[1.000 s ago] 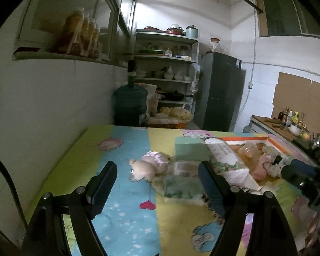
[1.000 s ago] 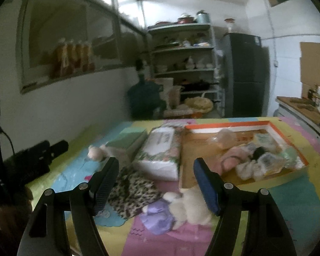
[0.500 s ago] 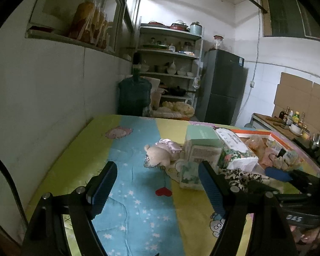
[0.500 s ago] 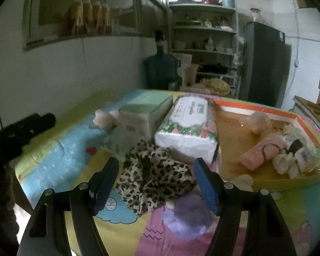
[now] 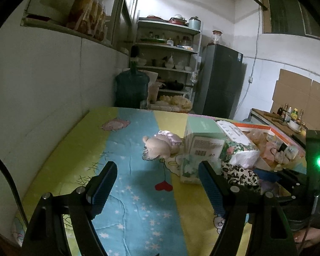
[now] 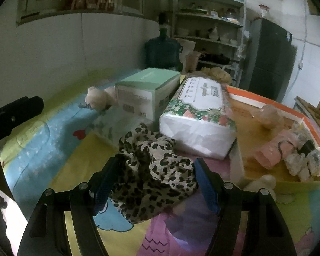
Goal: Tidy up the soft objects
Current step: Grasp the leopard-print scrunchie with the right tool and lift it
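Right tool dropped closer, jaws spread, straddling crumpled leopard-print cloth; left tool released.

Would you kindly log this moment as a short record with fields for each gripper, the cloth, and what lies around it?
right gripper: open, jaws either side of the leopard-print cloth, not pressing it
left gripper: open, nothing between the jaws
cloth: crumpled on the patterned table cover
behind cloth: tissue pack, mint box
further left: plush toy
right: orange-rimmed tray holding small items
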`<state>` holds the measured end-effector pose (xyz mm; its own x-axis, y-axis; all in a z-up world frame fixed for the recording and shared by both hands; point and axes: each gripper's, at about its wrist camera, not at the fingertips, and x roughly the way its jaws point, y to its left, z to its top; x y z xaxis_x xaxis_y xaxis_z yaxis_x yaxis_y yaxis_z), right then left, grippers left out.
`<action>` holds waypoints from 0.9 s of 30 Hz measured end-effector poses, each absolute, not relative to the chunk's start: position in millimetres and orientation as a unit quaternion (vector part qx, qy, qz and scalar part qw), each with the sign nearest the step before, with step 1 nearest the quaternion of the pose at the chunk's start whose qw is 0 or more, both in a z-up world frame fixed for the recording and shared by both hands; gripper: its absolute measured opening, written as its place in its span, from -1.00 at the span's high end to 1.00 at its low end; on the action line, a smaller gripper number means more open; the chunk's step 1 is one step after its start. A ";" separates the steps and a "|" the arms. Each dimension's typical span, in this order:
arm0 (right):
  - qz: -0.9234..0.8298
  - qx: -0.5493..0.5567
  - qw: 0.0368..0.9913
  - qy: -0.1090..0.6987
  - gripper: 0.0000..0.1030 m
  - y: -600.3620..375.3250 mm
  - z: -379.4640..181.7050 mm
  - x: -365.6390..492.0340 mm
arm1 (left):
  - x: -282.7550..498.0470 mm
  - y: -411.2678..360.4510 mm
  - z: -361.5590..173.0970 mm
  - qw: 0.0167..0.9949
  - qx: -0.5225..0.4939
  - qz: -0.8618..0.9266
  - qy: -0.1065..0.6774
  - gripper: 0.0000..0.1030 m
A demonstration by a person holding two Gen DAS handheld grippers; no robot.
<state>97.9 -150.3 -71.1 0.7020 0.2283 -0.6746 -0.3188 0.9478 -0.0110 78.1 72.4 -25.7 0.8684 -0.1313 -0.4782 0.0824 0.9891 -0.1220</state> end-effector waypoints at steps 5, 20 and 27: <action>0.156 -0.055 0.915 0.369 0.18 -149.0 -75.6 104.3 | 79.2 73.5 -26.7 0.965 -0.049 -0.054 0.252 -0.52; 0.176 -0.018 0.931 0.320 0.68 -159.7 -46.0 81.4 | 78.8 67.9 -27.8 0.964 -0.043 -0.064 0.255 -0.52; 0.142 0.014 0.951 0.274 0.68 -190.1 -18.4 57.7 | 81.1 35.1 -29.2 0.956 -0.030 -0.119 0.266 -0.52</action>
